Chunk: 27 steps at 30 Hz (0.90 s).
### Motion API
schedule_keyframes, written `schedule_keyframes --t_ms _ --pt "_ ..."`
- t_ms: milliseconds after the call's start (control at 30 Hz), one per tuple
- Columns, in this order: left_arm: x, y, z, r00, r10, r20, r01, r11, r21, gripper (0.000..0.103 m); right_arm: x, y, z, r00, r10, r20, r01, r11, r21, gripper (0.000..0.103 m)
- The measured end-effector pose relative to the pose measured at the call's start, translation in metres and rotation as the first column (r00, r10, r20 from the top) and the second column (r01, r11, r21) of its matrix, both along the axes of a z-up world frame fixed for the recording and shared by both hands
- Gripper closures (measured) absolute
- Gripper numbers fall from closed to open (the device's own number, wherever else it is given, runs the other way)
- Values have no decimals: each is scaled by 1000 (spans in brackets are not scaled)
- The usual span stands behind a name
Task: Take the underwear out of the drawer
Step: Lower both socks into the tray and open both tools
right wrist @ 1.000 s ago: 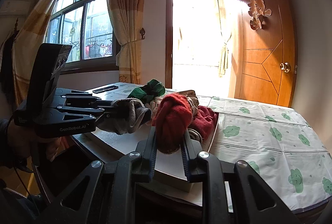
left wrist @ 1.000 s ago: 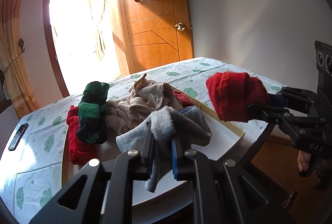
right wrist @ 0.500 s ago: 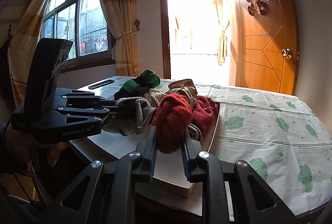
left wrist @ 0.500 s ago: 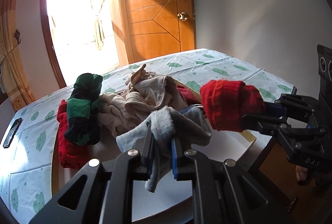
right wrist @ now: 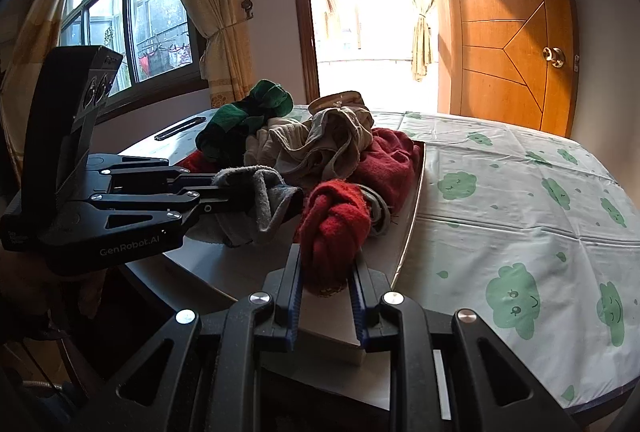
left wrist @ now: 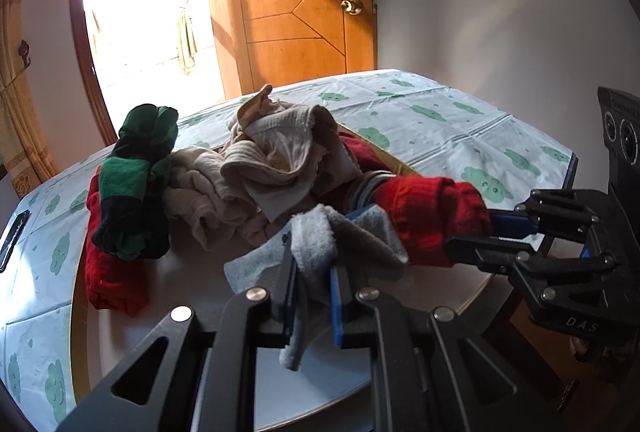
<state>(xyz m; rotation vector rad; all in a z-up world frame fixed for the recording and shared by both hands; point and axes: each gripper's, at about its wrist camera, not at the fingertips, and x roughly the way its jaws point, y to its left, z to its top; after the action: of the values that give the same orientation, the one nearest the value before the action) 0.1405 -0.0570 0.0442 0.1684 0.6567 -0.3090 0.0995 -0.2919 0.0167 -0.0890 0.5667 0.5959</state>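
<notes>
Cloth-covered table (right wrist: 520, 199): white sheet with green cloud faces, filling the right wrist view from 2 to 5 o'clock; a wooden door (right wrist: 516, 31) stands behind it at 1 o'clock.
Drawer (right wrist: 412, 199): shallow pale tray on the table, its gold-edged rim running toward 12 o'clock; the underwear lies heaped at its far end.
Pile (left wrist: 276, 167): beige pieces in the middle, a green-and-black roll (left wrist: 136, 187) at 9 o'clock on a red piece (left wrist: 112, 272).
Left gripper (left wrist: 312, 272): clamped on a grey piece (left wrist: 320, 244), which droops between the fingers above the drawer's near end.
Right gripper (right wrist: 326, 272): clamped on a red roll (right wrist: 336, 224), held just over the drawer, close beside the grey piece.
Handling: judged light, soft and limp; nothing fragile. Knit surfaces should not slip from the pads. Loose pieces will sag and may drag neighbours along, so a pinch on a thick fold or the middle of a roll looks best.
Risk: trailing ends could snag the pile or the rim.
Phone-like dark slab (left wrist: 12, 236): on the table at 9 o'clock, well apart from the drawer.
Writing: "GenRobot.AI" on the left gripper's body in the right wrist view; "DAS" on the right gripper's body in the left wrist view.
</notes>
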Motion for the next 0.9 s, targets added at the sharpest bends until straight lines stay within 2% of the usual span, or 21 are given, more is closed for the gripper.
schedule_keyframes --t_ms 167,400,467,667,700,767,900 --pt "2 -5 -5 1000 -10 -19 11 1000 22 92 3 0 -6 999 -8 -35 7 1000 -20 79" --pt "2 -7 -9 1000 -15 -22 16 999 30 91 4 1 -6 999 -17 -39 16 1000 -19 79" --pt "1 -7 -9 1000 -12 -19 13 999 31 85 4 1 -6 999 -19 -41 19 1000 -16 79" --pt "0 -9 -10 1000 -19 -11 19 999 35 80 3 -3 -6 999 -25 -34 25 1000 1 76" --pt "0 -9 -10 1000 -18 -10 19 999 32 78 2 -2 -5 999 -24 -31 24 1000 0 74" --pt "-1 -9 -10 1000 -18 -3 18 999 30 69 0 -1 -5 999 -20 -25 20 1000 -5 70" --pt "-4 -10 -11 1000 -22 2 22 999 37 67 -6 1 -2 1000 -25 4 25 1000 -14 52"
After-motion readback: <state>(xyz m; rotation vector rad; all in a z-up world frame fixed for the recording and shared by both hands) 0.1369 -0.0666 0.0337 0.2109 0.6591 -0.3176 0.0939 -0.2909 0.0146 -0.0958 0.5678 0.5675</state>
